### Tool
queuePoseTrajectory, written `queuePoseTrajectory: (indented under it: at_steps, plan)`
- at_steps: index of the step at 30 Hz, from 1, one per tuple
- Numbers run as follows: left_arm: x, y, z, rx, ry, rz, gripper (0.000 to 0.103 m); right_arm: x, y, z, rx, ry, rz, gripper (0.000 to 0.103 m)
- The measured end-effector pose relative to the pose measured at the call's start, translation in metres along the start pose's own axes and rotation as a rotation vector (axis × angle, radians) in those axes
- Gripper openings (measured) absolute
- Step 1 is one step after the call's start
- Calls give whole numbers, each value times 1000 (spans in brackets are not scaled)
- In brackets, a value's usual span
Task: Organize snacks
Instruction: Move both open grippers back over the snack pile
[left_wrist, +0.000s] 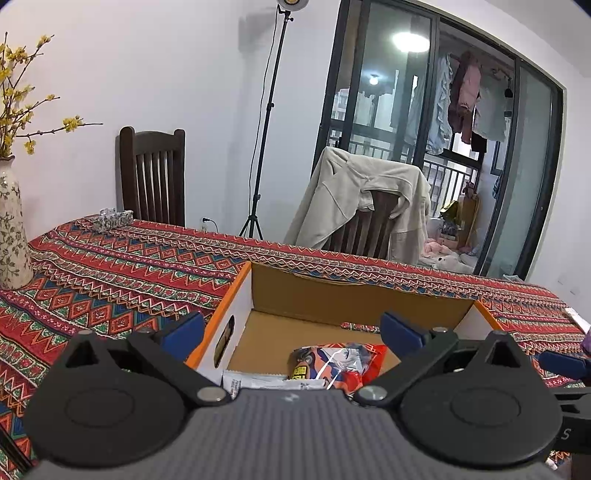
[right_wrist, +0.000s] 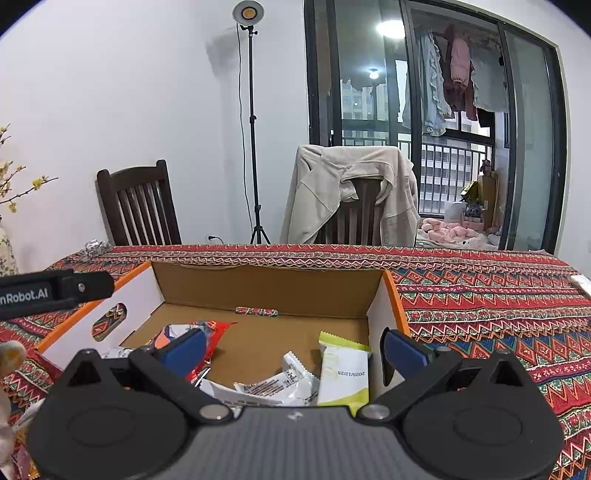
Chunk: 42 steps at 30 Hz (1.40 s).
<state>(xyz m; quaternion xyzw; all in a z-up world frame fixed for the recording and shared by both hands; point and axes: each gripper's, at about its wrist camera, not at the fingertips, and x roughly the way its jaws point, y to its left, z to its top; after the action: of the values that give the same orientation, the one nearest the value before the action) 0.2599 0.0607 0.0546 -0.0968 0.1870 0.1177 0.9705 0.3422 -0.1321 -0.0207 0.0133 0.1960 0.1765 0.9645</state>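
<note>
Both claws, left claw (left_wrist: 291, 334) and right claw (right_wrist: 293, 349), gape empty over the box (right_wrist: 266, 291); snack packets (right_wrist: 280, 384) sit inside below them, bench (right_wrist: 480, 295) beyond shows none left.

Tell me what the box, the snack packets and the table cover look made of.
Box: corrugated cardboard, seemingly; matte brown inside, a ragged top edge, white walls with orange trim.
Snack packets: likely plastic film; glossy, crinkled, crimped ends.
Table cover: woven fabric by its look; matte, with patterned bands in red, blue and green.
</note>
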Motion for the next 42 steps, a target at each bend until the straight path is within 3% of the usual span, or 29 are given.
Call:
queuePoseTrajectory:
  at_steps: [18,42]
  plan:
    - [-40,3,14,-52,3,-43,103,-45,0,11,10,-20,4,103]
    - [-106,39,-43,-3,65,-34,103,-113,-3,-52,9,41,41,103]
